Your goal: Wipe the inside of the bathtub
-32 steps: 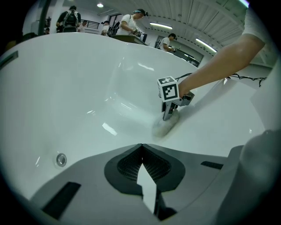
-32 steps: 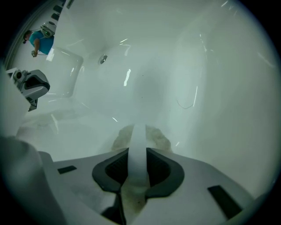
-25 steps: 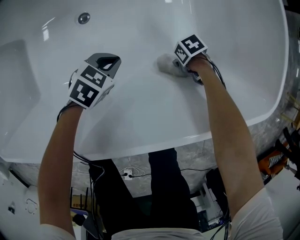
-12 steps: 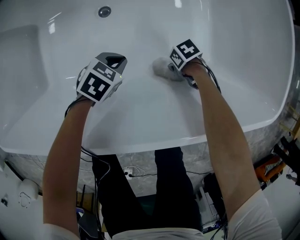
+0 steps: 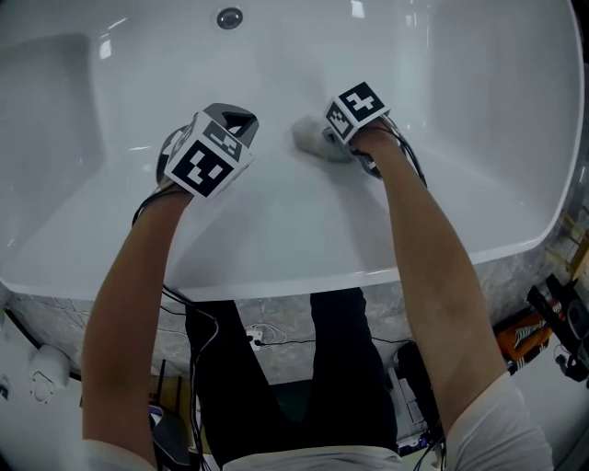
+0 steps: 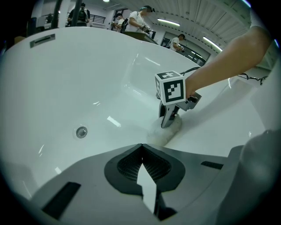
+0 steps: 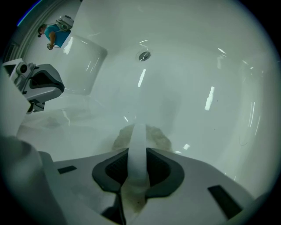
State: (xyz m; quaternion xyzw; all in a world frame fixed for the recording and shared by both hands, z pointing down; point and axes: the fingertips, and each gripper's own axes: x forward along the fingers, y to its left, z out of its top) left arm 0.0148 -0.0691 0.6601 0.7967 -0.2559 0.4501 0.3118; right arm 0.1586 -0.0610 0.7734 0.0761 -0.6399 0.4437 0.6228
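A white bathtub fills the head view, its drain at the top. My right gripper is shut on a pale grey cloth and presses it against the tub's inner wall. In the right gripper view the cloth bunches past the jaws against the white surface. In the left gripper view that cloth lies under the right gripper. My left gripper hovers to the left of the cloth, shut, with nothing held; its jaws meet at the tips.
The tub's near rim runs across the head view, with a stone-patterned panel and cables below it. A step is moulded into the tub's left end. People stand in the background beyond the far rim.
Both grippers have shifted a little toward the drain end, and the cloth has slid along the tub wall with the right gripper. The head view has tilted down.
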